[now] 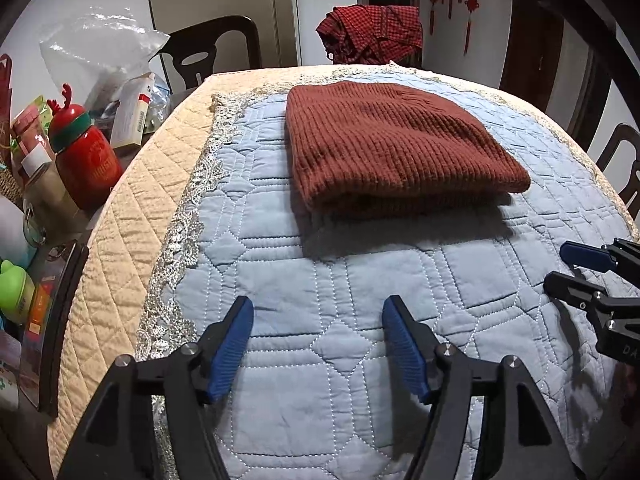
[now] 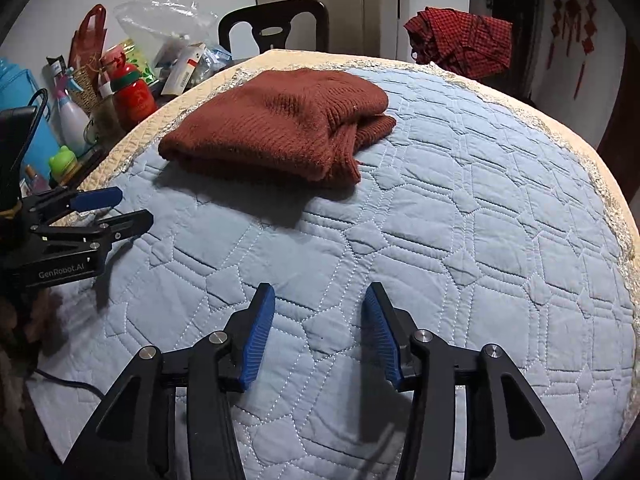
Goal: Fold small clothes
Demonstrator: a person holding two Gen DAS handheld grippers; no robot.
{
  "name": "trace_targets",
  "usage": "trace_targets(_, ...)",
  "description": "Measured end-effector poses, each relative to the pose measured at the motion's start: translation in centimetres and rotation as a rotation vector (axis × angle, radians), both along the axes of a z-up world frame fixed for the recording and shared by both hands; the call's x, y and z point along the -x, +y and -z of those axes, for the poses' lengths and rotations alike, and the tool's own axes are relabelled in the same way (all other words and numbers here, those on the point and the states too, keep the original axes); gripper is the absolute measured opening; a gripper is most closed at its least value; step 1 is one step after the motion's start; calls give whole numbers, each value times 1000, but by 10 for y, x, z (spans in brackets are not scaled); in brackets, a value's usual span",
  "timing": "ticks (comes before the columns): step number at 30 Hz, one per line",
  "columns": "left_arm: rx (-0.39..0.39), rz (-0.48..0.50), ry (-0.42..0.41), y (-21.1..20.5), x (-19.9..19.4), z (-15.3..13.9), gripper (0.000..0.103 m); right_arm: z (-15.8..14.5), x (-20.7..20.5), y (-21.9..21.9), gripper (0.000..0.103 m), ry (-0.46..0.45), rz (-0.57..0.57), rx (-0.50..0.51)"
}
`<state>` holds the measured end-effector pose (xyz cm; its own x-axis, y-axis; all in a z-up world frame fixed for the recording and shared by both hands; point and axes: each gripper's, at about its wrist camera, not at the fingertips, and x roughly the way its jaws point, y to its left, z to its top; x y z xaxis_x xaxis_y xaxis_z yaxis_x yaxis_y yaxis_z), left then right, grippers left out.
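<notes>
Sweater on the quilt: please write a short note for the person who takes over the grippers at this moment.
Left gripper: open, empty, over the blue quilt, short of the sweater.
Right gripper: open, empty, also over the quilt, not touching the sweater.
Sweater: rust knit, lying folded in a compact stack toward the far side of the quilt; the layered edges show in the right wrist view.
Done: this piece looks folded.
Left: perhaps square the loose edges, then take the next garment. A red checked cloth hangs on a chair behind the table; whether it is part of the job, I cannot tell.
</notes>
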<state>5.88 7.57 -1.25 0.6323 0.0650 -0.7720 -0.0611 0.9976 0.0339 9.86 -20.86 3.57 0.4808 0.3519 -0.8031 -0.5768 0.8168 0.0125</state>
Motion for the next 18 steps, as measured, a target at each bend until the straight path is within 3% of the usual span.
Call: trace_targets(18,15,5,6,2,-1,2,79,1,0,1,50,-5,-1,6)
